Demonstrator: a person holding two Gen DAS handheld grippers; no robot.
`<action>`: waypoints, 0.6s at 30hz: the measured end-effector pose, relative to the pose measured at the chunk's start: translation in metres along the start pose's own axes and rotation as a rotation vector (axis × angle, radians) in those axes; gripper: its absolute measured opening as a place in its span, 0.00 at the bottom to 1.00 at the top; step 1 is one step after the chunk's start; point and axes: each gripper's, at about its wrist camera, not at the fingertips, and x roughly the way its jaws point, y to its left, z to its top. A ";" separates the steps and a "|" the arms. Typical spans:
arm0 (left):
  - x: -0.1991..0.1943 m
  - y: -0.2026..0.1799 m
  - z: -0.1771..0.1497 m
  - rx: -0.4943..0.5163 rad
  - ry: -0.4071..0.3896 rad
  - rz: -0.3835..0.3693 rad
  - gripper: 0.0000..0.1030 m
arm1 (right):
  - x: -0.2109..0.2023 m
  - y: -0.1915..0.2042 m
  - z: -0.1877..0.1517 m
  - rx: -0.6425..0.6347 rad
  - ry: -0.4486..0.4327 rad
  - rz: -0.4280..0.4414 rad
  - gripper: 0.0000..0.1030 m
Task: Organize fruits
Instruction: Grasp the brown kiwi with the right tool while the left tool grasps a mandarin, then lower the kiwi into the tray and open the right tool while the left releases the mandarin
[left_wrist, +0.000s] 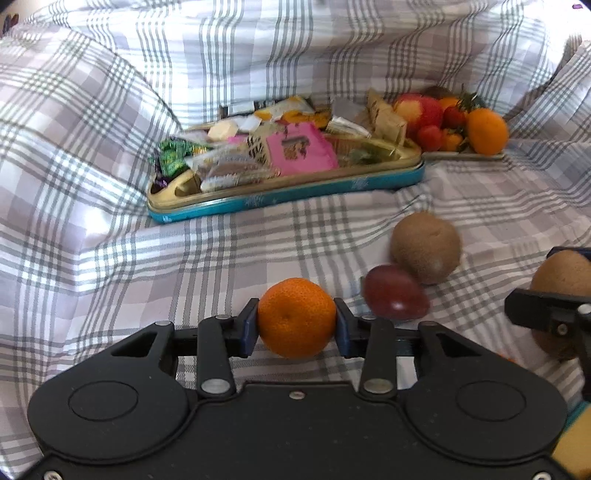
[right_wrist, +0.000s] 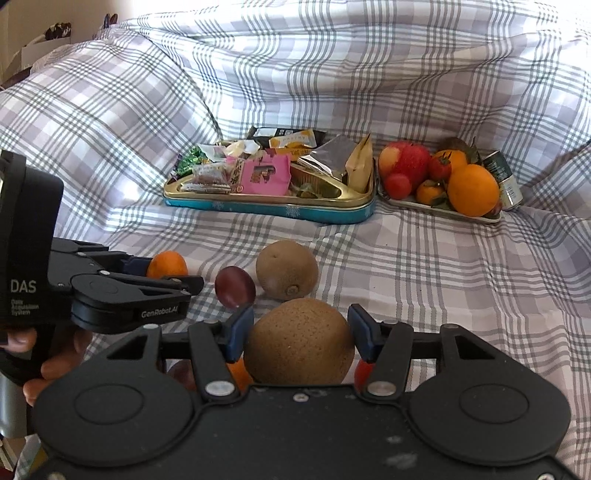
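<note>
The left gripper (left_wrist: 296, 325) is pinching a mandarin (left_wrist: 296, 317) and the right gripper (right_wrist: 300, 332) is closing around a kiwi (right_wrist: 299, 341), jaws apparently touching it, both well short of the fruit tray (right_wrist: 443, 212), likely their destination.

Matte black left tool (left_wrist: 296, 322) with blue fingertip pads (left_wrist: 248, 329), silver rivets, round recessed discs, right tool (right_wrist: 300, 329) alike, white "DAS" and "GenRobot.AI" lettering at frame left, bare fingers (right_wrist: 55, 363) beneath.
</note>
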 end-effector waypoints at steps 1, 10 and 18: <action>-0.007 -0.002 0.001 -0.001 -0.009 -0.002 0.47 | -0.004 0.000 -0.001 0.002 -0.007 0.001 0.57; -0.063 -0.014 -0.003 -0.046 -0.014 0.015 0.47 | -0.050 -0.001 -0.007 0.026 -0.069 0.010 0.57; -0.129 -0.037 -0.027 -0.063 -0.040 0.006 0.47 | -0.107 -0.005 -0.027 0.057 -0.123 0.010 0.57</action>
